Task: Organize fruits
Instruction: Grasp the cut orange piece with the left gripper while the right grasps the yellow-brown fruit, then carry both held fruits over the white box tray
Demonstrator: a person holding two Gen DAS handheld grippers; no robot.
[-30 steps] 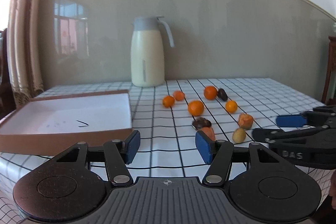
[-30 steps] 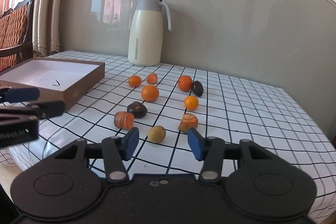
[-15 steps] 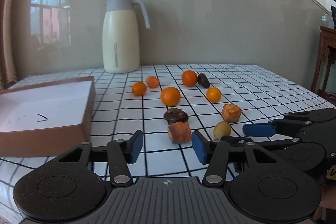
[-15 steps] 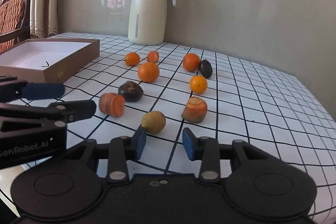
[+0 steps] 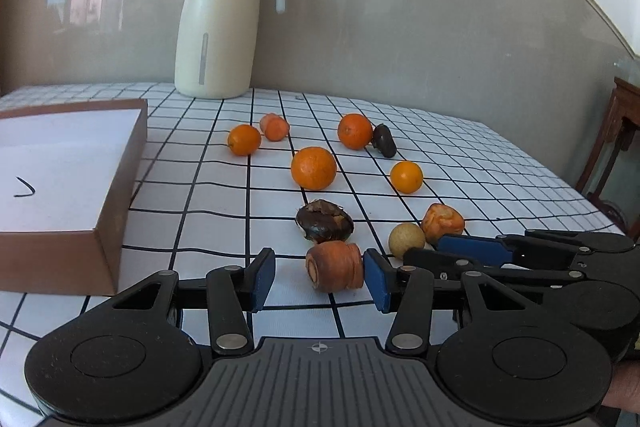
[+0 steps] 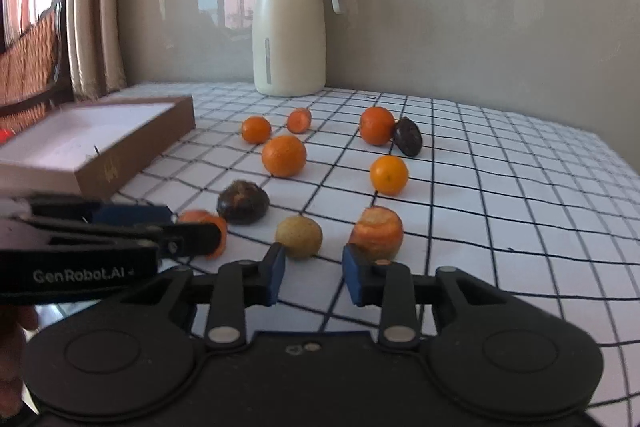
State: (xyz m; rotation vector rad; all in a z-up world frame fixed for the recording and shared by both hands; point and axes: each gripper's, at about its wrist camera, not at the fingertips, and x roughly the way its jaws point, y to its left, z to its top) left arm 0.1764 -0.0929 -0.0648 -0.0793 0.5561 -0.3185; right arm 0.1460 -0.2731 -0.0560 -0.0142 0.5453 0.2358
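Observation:
Several fruits lie on the checked tablecloth: oranges (image 5: 313, 168), dark brown fruits (image 5: 325, 221), orange carrot-like chunks and a small yellow round fruit (image 5: 406, 240). My left gripper (image 5: 320, 277) is open, its pads on either side of an orange chunk (image 5: 335, 265), the right pad at its side. My right gripper (image 6: 314, 273) is open, just short of the yellow fruit (image 6: 299, 236), with a striped orange piece (image 6: 377, 233) by its right finger. Each gripper also shows in the other's view, the right one (image 5: 472, 249) and the left one (image 6: 132, 223).
A brown cardboard box (image 5: 120, 187) with a white inside stands at the left, also in the right wrist view (image 6: 132, 155). A cream thermos jug (image 5: 218, 23) stands at the back by the wall. A wooden chair (image 6: 28, 59) is beyond the table's left.
Both grippers have moved forward and lower toward the near fruits. The orange chunk now sits between my left pads, and my right gripper's jaws have narrowed near the yellow fruit.

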